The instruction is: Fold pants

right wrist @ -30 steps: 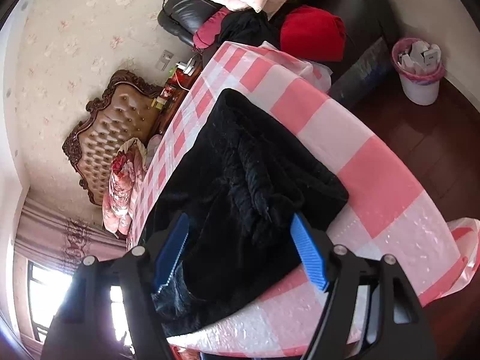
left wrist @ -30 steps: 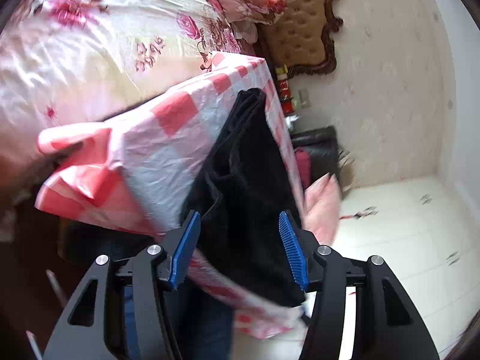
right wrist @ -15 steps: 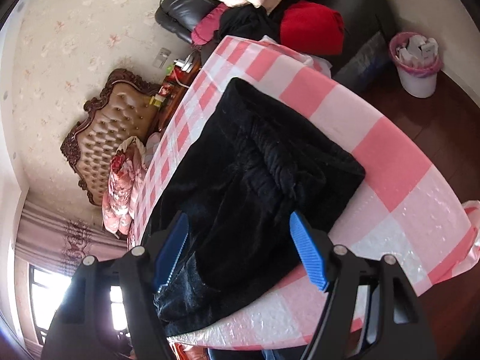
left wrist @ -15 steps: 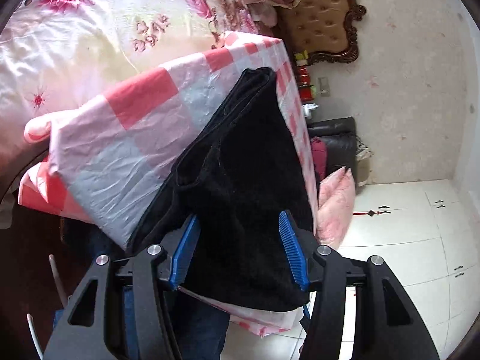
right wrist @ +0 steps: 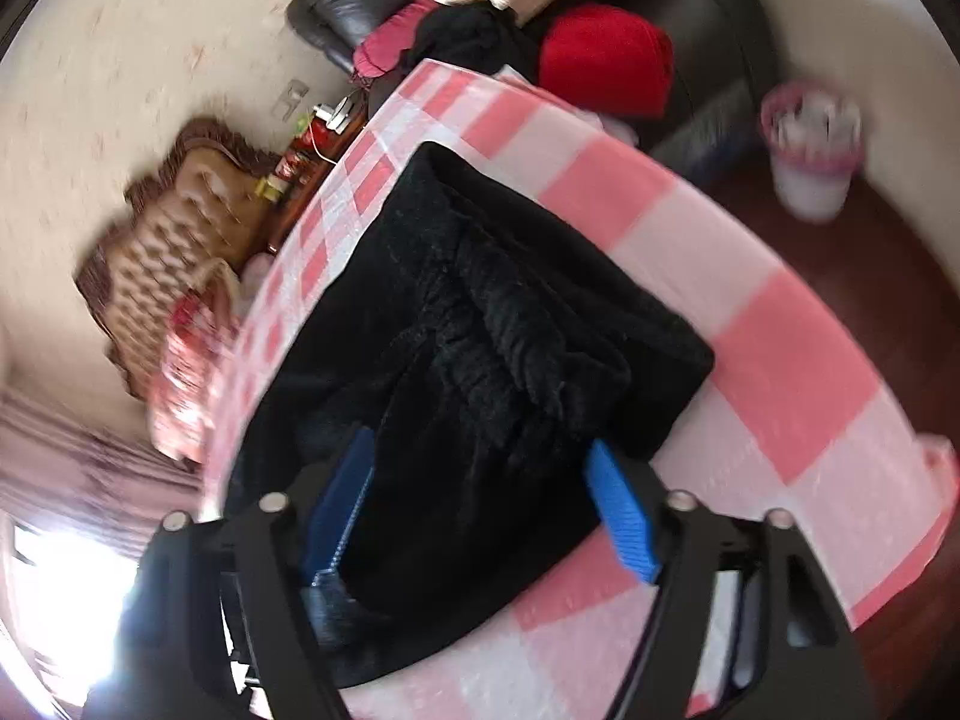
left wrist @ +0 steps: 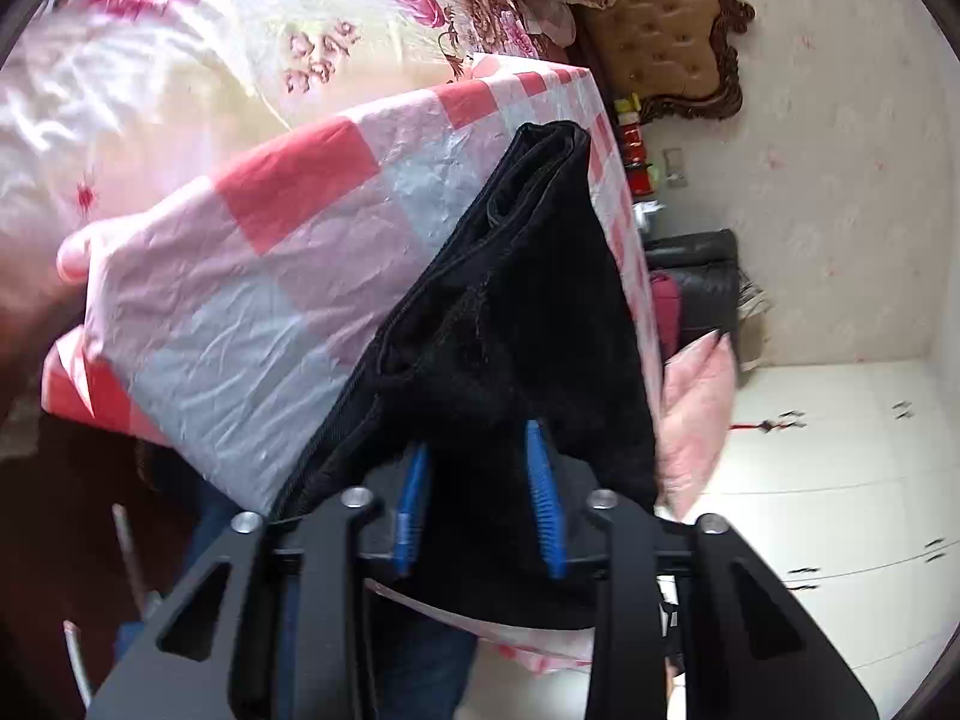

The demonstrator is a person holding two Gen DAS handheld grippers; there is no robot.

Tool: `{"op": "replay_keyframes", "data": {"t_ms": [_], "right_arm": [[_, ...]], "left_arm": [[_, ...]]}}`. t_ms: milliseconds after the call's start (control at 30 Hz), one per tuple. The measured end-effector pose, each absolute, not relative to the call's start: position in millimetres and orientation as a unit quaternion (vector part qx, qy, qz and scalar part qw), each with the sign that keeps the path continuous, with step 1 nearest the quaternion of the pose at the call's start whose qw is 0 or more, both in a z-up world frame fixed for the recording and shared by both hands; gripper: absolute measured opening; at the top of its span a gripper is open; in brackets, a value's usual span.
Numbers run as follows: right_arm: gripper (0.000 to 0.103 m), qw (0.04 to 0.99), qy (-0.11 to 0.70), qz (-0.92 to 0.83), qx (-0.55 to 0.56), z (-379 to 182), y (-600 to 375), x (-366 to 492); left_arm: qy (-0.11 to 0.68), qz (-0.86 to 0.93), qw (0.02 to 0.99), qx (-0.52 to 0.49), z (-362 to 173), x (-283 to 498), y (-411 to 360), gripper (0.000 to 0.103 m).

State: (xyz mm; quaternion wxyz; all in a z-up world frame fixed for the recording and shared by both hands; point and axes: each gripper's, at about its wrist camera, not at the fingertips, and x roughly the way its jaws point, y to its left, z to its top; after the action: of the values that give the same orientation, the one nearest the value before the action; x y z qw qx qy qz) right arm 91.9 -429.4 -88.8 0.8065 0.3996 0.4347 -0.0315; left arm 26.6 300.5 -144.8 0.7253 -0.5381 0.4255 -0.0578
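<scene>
Left claw (left wrist: 480, 450) clenched on black pants (left wrist: 522, 312), right claw (right wrist: 480, 468) spread wide around them, atop checked tablecloth (left wrist: 252, 276)

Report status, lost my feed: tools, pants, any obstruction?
Left tool closing on fabric, grip unconfirmed. Right tool open, straddling it. Black fleecy pants bunched on pink-and-white checked tablecloth. Nothing blocking.

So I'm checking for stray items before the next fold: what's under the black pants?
The black pants lie on the pink-and-white checked tablecloth, which shows all around them. Whatever sits directly beneath the bundle, or between its layers, is covered.
</scene>
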Motion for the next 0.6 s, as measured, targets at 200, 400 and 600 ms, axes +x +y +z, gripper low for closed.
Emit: {"op": "replay_keyframes", "data": {"t_ms": [200, 400, 600], "right_arm": [[0.015, 0.827, 0.414, -0.002, 0.38, -70, -426, 96], [0.013, 0.809, 0.416, 0.039, 0.414, -55, -443, 139], [0.013, 0.823, 0.366, 0.053, 0.432, -19, -463, 101]], "left_arm": [[0.437, -0.053, 0.754, -0.489, -118, 29, 298, 0.004], [0.455, -0.068, 0.754, -0.468, -85, 70, 298, 0.003], [0.403, -0.103, 0.796, -0.44, -26, 39, 289, 0.003]]}}
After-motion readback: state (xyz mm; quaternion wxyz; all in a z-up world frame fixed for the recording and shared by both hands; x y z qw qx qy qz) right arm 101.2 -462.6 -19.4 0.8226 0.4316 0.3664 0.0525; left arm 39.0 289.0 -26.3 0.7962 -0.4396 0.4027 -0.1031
